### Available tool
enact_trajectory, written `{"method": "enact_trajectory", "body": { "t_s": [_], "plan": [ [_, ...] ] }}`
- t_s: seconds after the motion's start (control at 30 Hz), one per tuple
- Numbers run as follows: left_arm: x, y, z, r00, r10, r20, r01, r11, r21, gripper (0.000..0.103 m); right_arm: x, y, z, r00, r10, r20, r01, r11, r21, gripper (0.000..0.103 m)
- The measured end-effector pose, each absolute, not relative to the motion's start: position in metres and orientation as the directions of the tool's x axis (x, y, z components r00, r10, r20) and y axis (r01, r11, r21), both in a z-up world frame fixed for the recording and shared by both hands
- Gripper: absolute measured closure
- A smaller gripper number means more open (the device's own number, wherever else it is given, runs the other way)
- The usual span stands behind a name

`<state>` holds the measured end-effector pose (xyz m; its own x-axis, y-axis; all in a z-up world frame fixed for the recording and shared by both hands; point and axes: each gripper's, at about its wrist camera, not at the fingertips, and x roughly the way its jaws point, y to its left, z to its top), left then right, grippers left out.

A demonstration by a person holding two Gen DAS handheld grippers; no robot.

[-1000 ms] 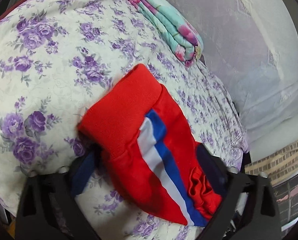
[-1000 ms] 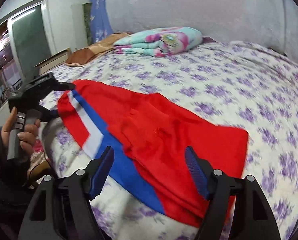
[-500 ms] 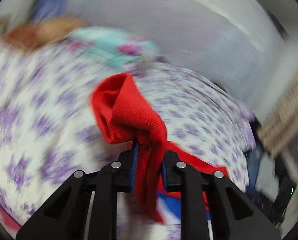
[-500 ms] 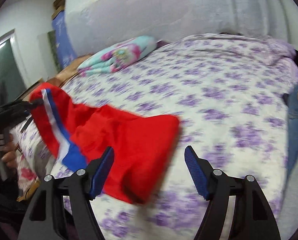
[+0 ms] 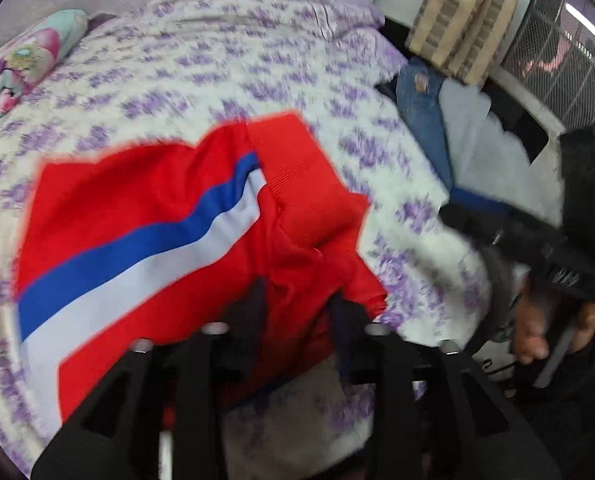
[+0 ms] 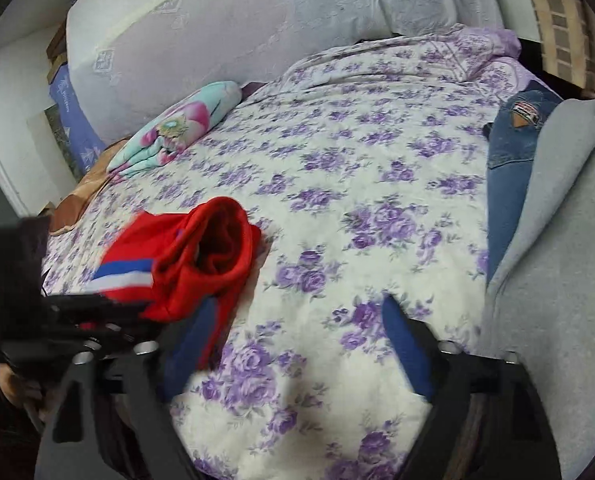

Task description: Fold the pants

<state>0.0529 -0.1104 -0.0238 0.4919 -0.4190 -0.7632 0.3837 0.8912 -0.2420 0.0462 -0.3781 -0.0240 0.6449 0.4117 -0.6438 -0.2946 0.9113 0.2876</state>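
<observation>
The red pants (image 5: 185, 216) lie bunched on the bed (image 5: 225, 64). The left claw (image 5: 297, 312), just opening, straddles loose cloth; the right claw (image 6: 293, 344) gapes empty. Best lay the fold flat, edges aligned.

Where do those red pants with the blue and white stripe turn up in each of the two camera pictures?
Left wrist view: the red pants fill the centre and left, lying on the bed just ahead of the left tool.
Right wrist view: the pants sit bunched at the lower left.
Shared landmark: the folded turquoise floral blanket, at the far side of the bed in both.
</observation>
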Motion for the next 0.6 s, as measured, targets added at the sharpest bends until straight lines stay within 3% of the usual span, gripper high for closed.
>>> {"method": "enact_trajectory", "body": {
  "t_s": [0.07, 0.1, 0.2, 0.27, 0.43, 0.6],
  "plan": [
    [0.033, -0.101, 0.003, 0.571, -0.409, -0.712, 0.386, 0.899, -0.207, 0.015, 0.049, -0.374, -0.021, 0.626, 0.466, -0.625, -0.329, 0.885, 0.330, 0.005],
    [0.028, -0.097, 0.011, 0.593, -0.412, -0.692, 0.393, 0.898, -0.199, 0.011, 0.051, -0.372, -0.019, 0.608, 0.502, -0.614, -0.345, 0.865, 0.365, 0.003],
    [0.009, -0.075, 0.034, 0.644, -0.412, -0.645, 0.385, 0.903, -0.193, 0.010, 0.066, -0.361, -0.023, 0.498, 0.635, -0.590, -0.362, 0.771, 0.524, 0.003],
    [0.015, -0.038, 0.028, 0.651, -0.396, -0.648, 0.304, 0.918, -0.255, 0.009, 0.079, -0.347, -0.035, 0.389, 0.710, -0.587, -0.335, 0.702, 0.628, 0.003],
    [0.054, 0.037, -0.029, 0.574, -0.432, -0.695, 0.060, 0.869, -0.491, 0.009, 0.092, -0.314, -0.058, 0.324, 0.699, -0.637, -0.297, 0.715, 0.633, 0.003],
    [0.087, 0.031, -0.065, 0.482, -0.528, -0.700, 0.041, 0.811, -0.584, 0.009, 0.104, -0.285, -0.063, 0.290, 0.691, -0.662, -0.291, 0.722, 0.627, 0.003]
  ]
}}
